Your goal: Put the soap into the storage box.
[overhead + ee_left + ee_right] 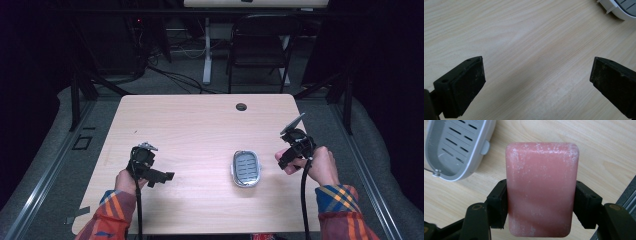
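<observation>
A pink bar of soap [541,187] stands upright between the jaws of my right gripper [541,206], which is shut on its two long sides. In the high view that gripper [287,159] is held at the table's right, just right of a white soap dish [246,168] with a grey slotted insert. The dish [456,145] lies up and to the left of the soap in the right gripper view. My left gripper [167,176] rests low over the table's left part, open with nothing between its jaws, and points toward the dish [621,8].
The light wooden table [200,125] has a round cable hole [241,106] near its far edge. A black chair [260,45] and a white desk leg [207,50] stand beyond the table. The table's right edge [627,192] runs close to my right gripper.
</observation>
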### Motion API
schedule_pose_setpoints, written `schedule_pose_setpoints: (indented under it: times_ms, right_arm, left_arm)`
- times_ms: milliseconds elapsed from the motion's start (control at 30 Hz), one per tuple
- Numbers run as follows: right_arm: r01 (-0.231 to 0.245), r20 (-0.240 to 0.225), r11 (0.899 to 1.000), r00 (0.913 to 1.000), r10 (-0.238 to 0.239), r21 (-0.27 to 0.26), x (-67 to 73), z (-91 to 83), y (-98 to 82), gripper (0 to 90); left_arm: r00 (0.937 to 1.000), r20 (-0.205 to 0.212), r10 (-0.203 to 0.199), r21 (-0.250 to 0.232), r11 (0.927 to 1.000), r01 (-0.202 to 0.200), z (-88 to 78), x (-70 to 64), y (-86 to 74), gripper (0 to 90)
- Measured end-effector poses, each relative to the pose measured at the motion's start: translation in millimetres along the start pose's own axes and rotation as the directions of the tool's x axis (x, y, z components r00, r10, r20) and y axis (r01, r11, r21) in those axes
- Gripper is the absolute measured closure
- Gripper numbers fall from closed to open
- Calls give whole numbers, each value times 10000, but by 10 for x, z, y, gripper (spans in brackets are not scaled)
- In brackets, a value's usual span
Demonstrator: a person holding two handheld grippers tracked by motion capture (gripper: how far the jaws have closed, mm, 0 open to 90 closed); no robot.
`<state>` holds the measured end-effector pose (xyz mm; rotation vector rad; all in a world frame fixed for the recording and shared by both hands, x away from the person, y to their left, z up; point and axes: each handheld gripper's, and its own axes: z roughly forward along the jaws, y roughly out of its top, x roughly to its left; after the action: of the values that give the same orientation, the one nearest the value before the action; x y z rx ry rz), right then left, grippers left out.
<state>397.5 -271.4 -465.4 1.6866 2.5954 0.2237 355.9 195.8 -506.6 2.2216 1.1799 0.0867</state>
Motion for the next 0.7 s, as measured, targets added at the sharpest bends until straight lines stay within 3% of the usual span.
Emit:
schedule_pose_setpoints:
  times_ms: [700]
  right_arm:
    - [612, -86, 9981, 9981, -612, 66, 261, -168, 182, 371]
  left_arm:
    - [10000, 7, -19, -22, 10000, 19, -3, 1, -3, 0]
